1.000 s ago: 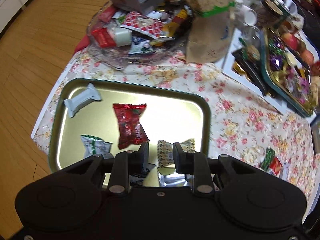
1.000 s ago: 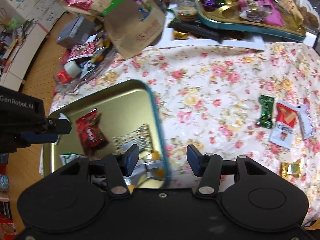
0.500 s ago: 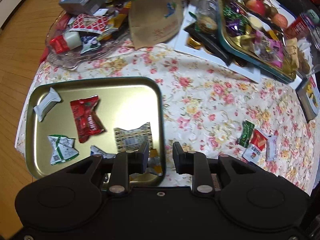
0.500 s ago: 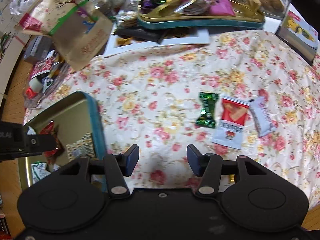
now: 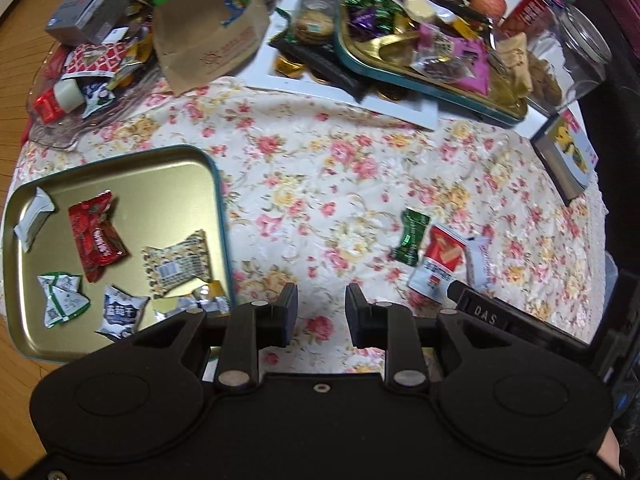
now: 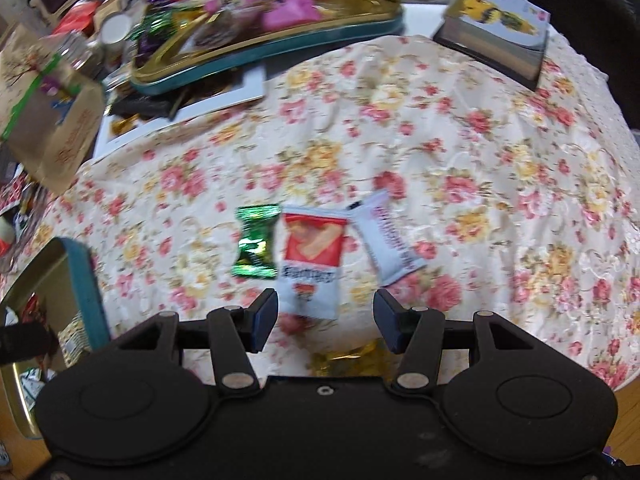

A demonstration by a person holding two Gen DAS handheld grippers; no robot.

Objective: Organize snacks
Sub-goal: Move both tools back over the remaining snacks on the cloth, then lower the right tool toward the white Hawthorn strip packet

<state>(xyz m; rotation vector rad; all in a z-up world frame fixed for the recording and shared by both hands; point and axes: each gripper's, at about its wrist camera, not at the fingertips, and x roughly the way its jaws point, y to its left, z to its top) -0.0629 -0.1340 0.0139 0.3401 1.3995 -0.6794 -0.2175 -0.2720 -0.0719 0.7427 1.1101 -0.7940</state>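
A gold tray with a teal rim (image 5: 176, 168) lies at the left of the floral cloth and holds several wrapped snacks, among them a red packet (image 5: 96, 236) and a patterned packet (image 5: 178, 266). On the cloth lie a green candy (image 6: 256, 242), a red-and-white packet (image 6: 312, 260) and a white bar (image 6: 390, 240); these also show in the left wrist view (image 5: 438, 258). A gold-wrapped candy (image 6: 348, 360) lies under my right gripper. My right gripper (image 6: 326, 320) is open and empty, just short of the red-and-white packet. My left gripper (image 5: 320, 312) is open and empty over bare cloth, right of the tray.
A second teal-rimmed tray (image 5: 420, 76) full of sweets, a brown paper bag (image 5: 212, 36), a glass dish of snacks (image 5: 80, 92), a clear jar (image 5: 576, 48) and a book (image 6: 500, 36) crowd the far side. The table's edge (image 6: 624, 360) is close at right.
Both grippers have swung right, away from the gold tray. The right gripper has closed in on the three loose snacks, and its jaws have opened wider. The left stays open.
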